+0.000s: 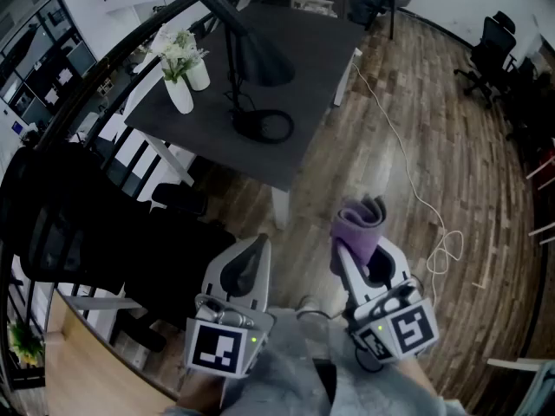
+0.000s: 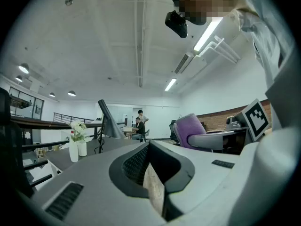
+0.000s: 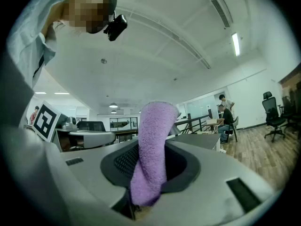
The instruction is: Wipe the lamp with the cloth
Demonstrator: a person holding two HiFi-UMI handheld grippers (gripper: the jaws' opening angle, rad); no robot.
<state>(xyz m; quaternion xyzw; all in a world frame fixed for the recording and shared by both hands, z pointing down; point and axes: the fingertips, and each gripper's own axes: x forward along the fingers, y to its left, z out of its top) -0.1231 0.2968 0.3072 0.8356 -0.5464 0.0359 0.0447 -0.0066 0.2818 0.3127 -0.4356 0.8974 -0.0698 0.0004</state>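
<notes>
Floor: wooden floor [image 1: 451, 163] runs under everything; both tongs are held out over it, short of the desk.
Desk: dark grey desk [image 1: 316, 85] stands ahead, its near corner turned toward the person.
Lamp: black lamp [image 1: 250, 63] stands on the desk, its ring base close to the near edge and its cone shade hanging over the middle. The left gripper view shows it far off [image 2: 108, 125].
Left tongs: left tongs [image 1: 245, 267] are together with nothing between them [image 2: 150, 173], and are well apart from the desk.
Right tongs: right tongs [image 1: 368, 254] are clamped on the cloth [image 3: 150, 178], just beside the left pair.
Cloth: purple cloth [image 1: 360, 224] stands up out of the right tongs as a folded roll [image 3: 153, 145]. It is over the floor, well apart from the desk's near corner and from the lamp.
Vases: a white vase with flowers [image 1: 178, 89] and a second vase [image 1: 198, 74] sit by the desk's left edge, clear of the lamp.
Cable: a white cable [image 1: 408, 172] trails across the floor off the desk's right edge.
Done: the cloth is in hand.
Left: by the look of it, all the wiping. The cloth touches nothing, so the approach to the desk and the passes over shade, arm and base remain.
Free tongs: probably of use to steady the lamp at its base.
</notes>
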